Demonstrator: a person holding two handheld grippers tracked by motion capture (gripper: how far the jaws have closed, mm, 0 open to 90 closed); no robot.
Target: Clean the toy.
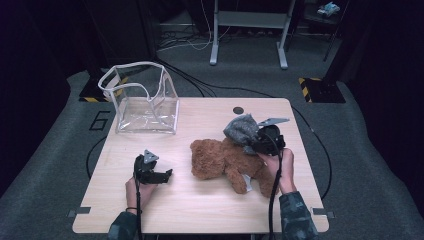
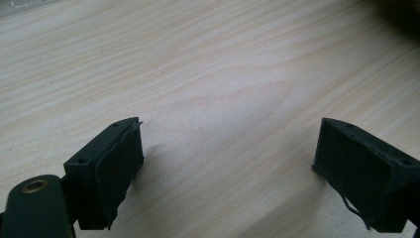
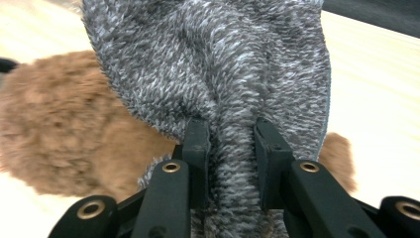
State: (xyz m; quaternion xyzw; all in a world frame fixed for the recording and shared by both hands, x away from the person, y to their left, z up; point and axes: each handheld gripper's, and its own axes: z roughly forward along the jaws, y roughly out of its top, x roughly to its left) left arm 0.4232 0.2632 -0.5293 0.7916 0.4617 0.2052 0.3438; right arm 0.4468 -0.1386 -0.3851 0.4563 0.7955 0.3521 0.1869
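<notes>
right gripper [image 3: 230, 144] fingers pinch a thin fold of grey knit cloth [image 3: 218, 64] that could slip free; left gripper [image 2: 228, 163] fingers gape.

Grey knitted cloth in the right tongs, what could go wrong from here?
1. The right tongs pinch only a narrow fold of the grey cloth, so it might slip out when lifted.
2. The cloth hangs right over the teddy bear, so pulling it may drag or roll the bear.
3. The left tongs are open over bare table, too far to steady the bear.
</notes>
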